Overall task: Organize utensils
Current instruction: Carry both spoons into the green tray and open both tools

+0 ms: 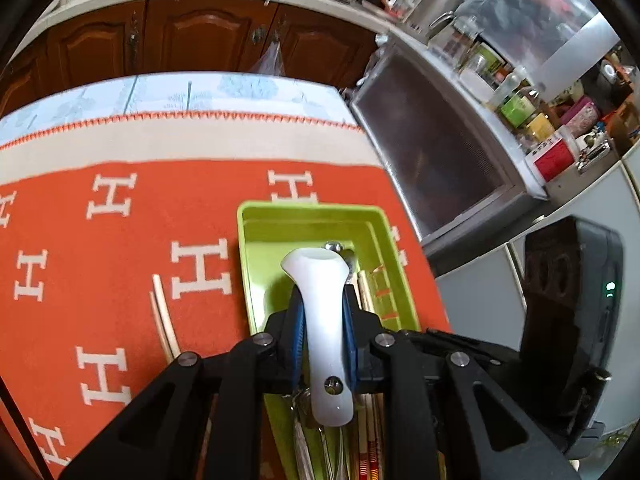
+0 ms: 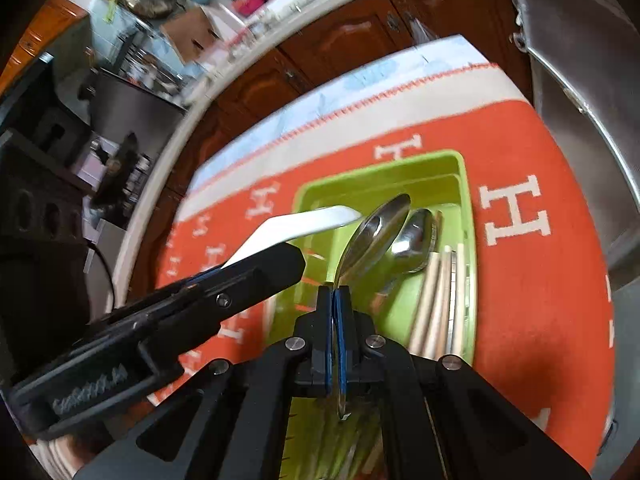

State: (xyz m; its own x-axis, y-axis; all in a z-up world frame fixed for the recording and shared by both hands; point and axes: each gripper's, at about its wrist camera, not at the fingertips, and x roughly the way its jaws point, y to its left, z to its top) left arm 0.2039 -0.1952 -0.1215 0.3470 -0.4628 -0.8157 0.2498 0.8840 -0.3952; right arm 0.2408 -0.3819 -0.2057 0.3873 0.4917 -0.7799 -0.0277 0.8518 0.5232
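My left gripper (image 1: 323,308) is shut on a white ceramic spoon (image 1: 322,320) and holds it above the green tray (image 1: 256,248). My right gripper (image 2: 335,298) is shut on a metal spoon (image 2: 376,228), whose bowl hangs over the green tray (image 2: 466,216). In the right wrist view the left gripper (image 2: 280,258) comes in from the left with the white spoon (image 2: 296,226) over the tray's left side. Another metal spoon (image 2: 416,240) and wooden chopsticks (image 2: 438,300) lie in the tray. A pair of chopsticks (image 1: 164,320) lies on the orange cloth left of the tray.
The orange cloth with white H letters (image 1: 120,240) covers the table. A steel appliance (image 1: 436,152) stands right of the table, with a dark device (image 1: 568,308) below it. Wooden cabinets (image 1: 200,36) stand behind the table.
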